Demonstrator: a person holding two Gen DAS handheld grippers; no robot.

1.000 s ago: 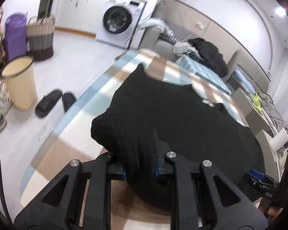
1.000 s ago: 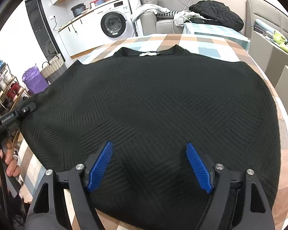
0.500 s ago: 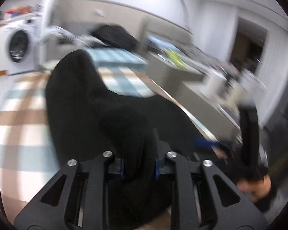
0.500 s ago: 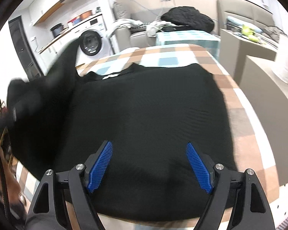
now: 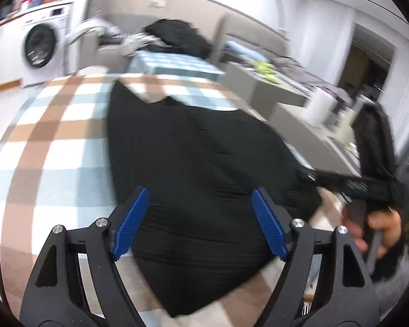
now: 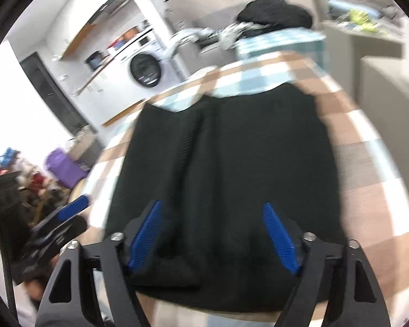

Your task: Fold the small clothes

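A black knit sweater (image 5: pixel 193 163) lies on the checked tablecloth (image 5: pixel 54 147), its left side folded over onto the body. It also shows in the right wrist view (image 6: pixel 231 163), where a fold ridge runs down it. My left gripper (image 5: pixel 200 218) is open and empty above the sweater's near edge. My right gripper (image 6: pixel 212 237) is open over the sweater's hem, holding nothing. The right gripper also appears at the right of the left wrist view (image 5: pixel 349 182), and the left gripper at the left of the right wrist view (image 6: pixel 65 218). Both views are blurred.
A washing machine (image 5: pixel 41 46) stands at the back left. A sofa with a dark clothes pile (image 5: pixel 177 35) is behind the table. Grey cabinets (image 5: pixel 259 87) flank the right side. A purple bag (image 6: pixel 62 163) and clutter are on the floor to the left.
My left gripper carried the sweater's left side across onto the body, then let go and opened. The sweater now looks narrower. My right gripper stayed open over the hem.
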